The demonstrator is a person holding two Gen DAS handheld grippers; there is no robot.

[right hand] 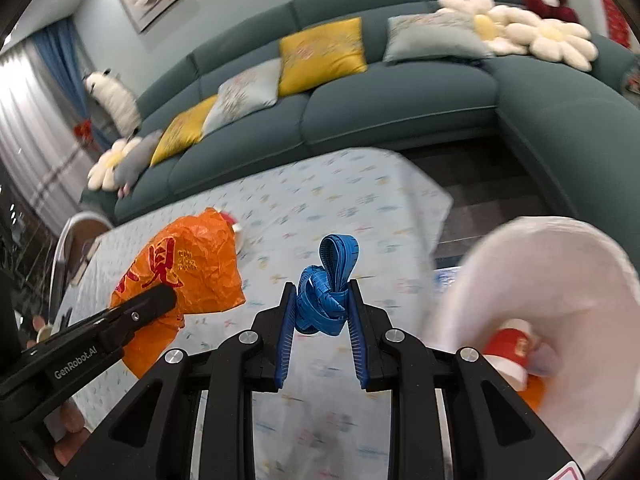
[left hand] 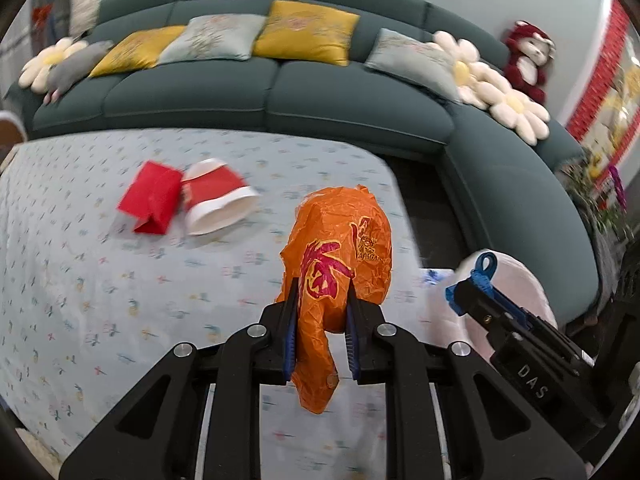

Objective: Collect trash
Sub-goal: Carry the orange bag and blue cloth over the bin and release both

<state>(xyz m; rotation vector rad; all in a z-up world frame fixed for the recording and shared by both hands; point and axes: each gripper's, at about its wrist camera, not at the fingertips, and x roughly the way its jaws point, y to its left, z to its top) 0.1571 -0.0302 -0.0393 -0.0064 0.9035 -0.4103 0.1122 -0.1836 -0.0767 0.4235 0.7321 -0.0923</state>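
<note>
Left gripper (left hand: 322,320) is clamped on a crumpled orange plastic bag with red print (left hand: 340,256), blue pads pressing both sides of the bag's lower part, bag lifted above the table covered in a pale blue patterned cloth (left hand: 80,300). Bag's loose tail hangs down between the fingers. Right gripper (right hand: 322,312) is closed on a knotted bundle of blue strap (right hand: 326,292), pads touching both sides, a loop sticking up above the fingertips; bundle is held clear of the cloth.

A flattened red paper packet (left hand: 152,202) and a red-and-white paper cup lying on its side (left hand: 218,202) remain on the table, touching each other, well apart from both grippers.

A white-lined trash bin (right hand: 560,300) sits just off the table's right edge, near the right gripper. Inside it lies another red-and-white cup (right hand: 512,350) and an orange scrap (right hand: 534,396).

A dark green corner sofa (left hand: 340,96) with yellow and grey cushions, daisy-shaped pillows and plush toys stands behind the table. Both views are motion-blurred.
</note>
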